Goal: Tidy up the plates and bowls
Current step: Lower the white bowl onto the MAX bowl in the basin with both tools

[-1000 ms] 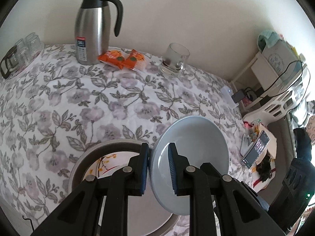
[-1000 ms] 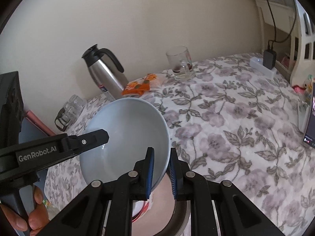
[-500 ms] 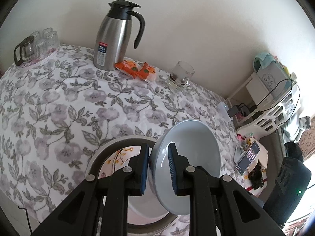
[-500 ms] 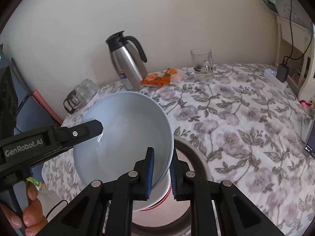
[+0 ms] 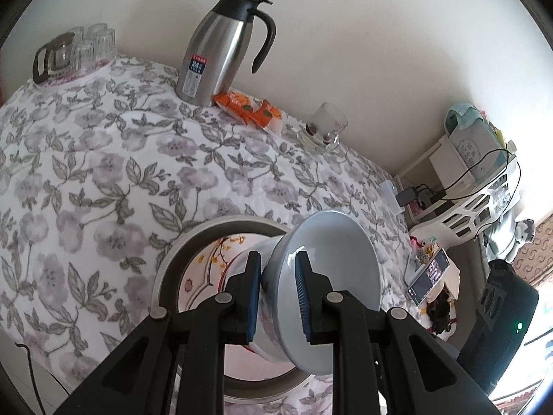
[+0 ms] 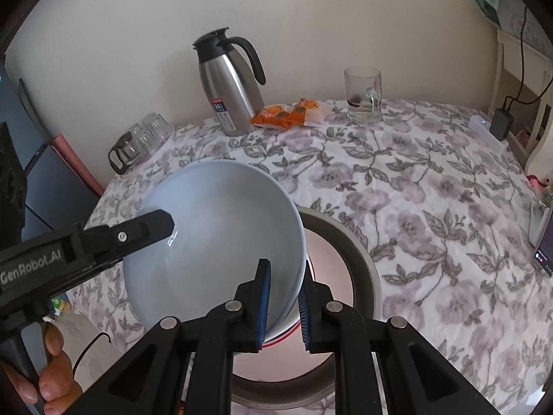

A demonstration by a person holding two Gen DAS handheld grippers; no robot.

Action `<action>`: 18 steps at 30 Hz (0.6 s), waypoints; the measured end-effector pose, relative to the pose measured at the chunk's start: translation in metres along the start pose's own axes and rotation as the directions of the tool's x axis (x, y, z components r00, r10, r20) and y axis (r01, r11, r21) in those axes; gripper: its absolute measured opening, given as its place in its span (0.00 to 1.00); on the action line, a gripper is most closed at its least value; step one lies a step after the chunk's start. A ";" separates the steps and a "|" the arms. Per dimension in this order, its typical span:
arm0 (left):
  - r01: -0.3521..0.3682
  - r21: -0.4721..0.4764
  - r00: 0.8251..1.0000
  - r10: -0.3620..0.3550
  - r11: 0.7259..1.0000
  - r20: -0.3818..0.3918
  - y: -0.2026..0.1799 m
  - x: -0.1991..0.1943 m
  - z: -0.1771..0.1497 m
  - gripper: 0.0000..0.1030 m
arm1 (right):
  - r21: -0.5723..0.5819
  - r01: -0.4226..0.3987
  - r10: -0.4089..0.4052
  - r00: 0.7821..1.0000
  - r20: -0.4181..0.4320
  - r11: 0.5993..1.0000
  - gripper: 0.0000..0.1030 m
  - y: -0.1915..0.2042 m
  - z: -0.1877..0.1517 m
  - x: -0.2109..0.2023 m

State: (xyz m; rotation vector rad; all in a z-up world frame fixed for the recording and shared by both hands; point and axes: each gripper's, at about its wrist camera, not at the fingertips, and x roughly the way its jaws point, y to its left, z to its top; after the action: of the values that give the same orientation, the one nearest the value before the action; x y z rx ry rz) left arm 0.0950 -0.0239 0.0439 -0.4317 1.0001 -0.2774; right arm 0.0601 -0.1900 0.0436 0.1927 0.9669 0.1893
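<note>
in the lower middle of the left wrist view, the left gripper (image 5: 276,297) pinches the rim of the pale blue bowl (image 5: 331,276), one pad inside and one outside. low in the right wrist view, the right gripper (image 6: 281,306) does the same on the opposite rim of the bowl (image 6: 214,242). the bowl hangs tilted between them over the big grey-rimmed plate (image 5: 207,231) at the bottom centre of both frames.

it looks like glazed ceramic: stiff, fairly heavy, smooth and likely slippery under the pads, and breakable if dropped or knocked against the dishes beneath. the rim is the only thin edge to take, so two opposed pinches suit it, and both hands would need to move together.

the left view shows the bowl's outer wall and, under it, a flowered plate (image 5: 207,266) with what seems another white, red-edged dish. the right view shows the bowl's empty inside, the left tool's finger over the rim, and a hand (image 6: 52,373) at lower left.

further up both frames, the flowered tablecloth (image 6: 432,190) carries a steel jug (image 6: 231,93), orange packets (image 6: 287,114), a glass mug (image 6: 363,95) and some glasses (image 6: 141,141).
</note>
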 end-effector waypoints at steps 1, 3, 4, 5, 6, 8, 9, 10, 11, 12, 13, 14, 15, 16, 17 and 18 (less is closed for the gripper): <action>0.003 0.000 1.000 -0.003 1.000 -0.005 0.001 0.002 -0.001 0.20 | 0.000 0.005 -0.005 1.000 -0.007 1.000 0.16 -0.001 -0.001 0.002; 0.008 -0.004 1.000 -0.008 1.000 -0.013 0.004 0.006 -0.004 0.20 | -0.001 0.013 -0.013 1.000 -0.018 1.000 0.16 -0.002 -0.001 0.005; 0.010 -0.006 1.000 -0.010 1.000 -0.018 0.006 0.008 -0.005 0.20 | -0.002 0.016 -0.016 1.000 -0.021 1.000 0.16 -0.002 -0.001 0.007; 0.012 -0.009 1.000 -0.012 1.000 -0.025 0.007 0.010 -0.006 0.20 | -0.006 0.022 -0.023 0.999 -0.022 1.000 0.16 -0.002 -0.001 0.008; 0.013 -0.012 0.999 -0.013 1.000 -0.029 0.009 0.012 -0.007 0.20 | -0.007 0.025 -0.025 0.999 -0.023 1.000 0.17 -0.001 -0.001 0.008; 0.019 -0.022 0.999 -0.020 1.000 -0.045 0.012 0.016 -0.009 0.20 | -0.013 0.031 -0.031 0.999 -0.022 0.999 0.18 0.000 0.000 0.008; 0.022 -0.024 0.999 -0.023 0.999 -0.049 0.014 0.017 -0.009 0.20 | -0.014 0.032 -0.032 0.999 -0.021 0.999 0.18 0.000 -0.001 0.008; 0.024 -0.026 0.998 -0.025 0.999 -0.053 0.015 0.018 -0.010 0.20 | -0.016 0.035 -0.035 0.999 -0.020 0.999 0.19 0.001 -0.001 0.009; 0.025 -0.026 0.998 -0.026 0.999 -0.054 0.015 0.019 -0.010 0.20 | -0.019 0.039 -0.039 0.999 -0.018 0.999 0.19 0.001 0.000 0.009; 0.024 -0.025 0.998 -0.026 0.999 -0.053 0.015 0.019 -0.010 0.20 | -0.023 0.043 -0.044 0.999 -0.016 0.999 0.19 0.002 -0.001 0.009; 0.022 -0.026 0.998 -0.023 0.999 -0.052 0.016 0.019 -0.009 0.20 | -0.027 0.047 -0.048 0.999 -0.015 0.999 0.19 0.003 -0.001 0.010; 0.018 -0.026 0.999 -0.019 0.999 -0.049 0.016 0.019 -0.009 0.20 | -0.026 0.050 -0.050 0.999 -0.014 0.998 0.19 0.002 -0.001 0.010; 0.013 -0.023 0.999 -0.014 1.000 -0.041 0.016 0.018 -0.008 0.20 | -0.026 0.052 -0.052 0.999 -0.013 0.998 0.19 0.002 0.000 0.010; 0.006 -0.019 0.999 -0.006 1.000 -0.035 0.016 0.017 -0.008 0.20 | -0.025 0.055 -0.055 0.998 -0.011 0.998 0.19 0.002 0.000 0.010; 0.012 -0.019 1.000 -0.012 1.000 -0.028 0.017 0.015 -0.007 0.20 | -0.025 0.058 -0.058 0.998 -0.008 0.998 0.19 0.002 0.000 0.011; 0.015 -0.017 1.000 -0.016 1.000 -0.024 0.017 0.014 -0.007 0.20 | -0.030 0.063 -0.063 0.998 -0.009 0.998 0.19 0.003 0.000 0.011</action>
State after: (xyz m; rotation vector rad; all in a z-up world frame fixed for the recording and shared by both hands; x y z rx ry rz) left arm 0.0971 -0.0165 0.0223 -0.4526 1.0240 -0.2888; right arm 0.0658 -0.1848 0.0353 0.1337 0.9781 0.1473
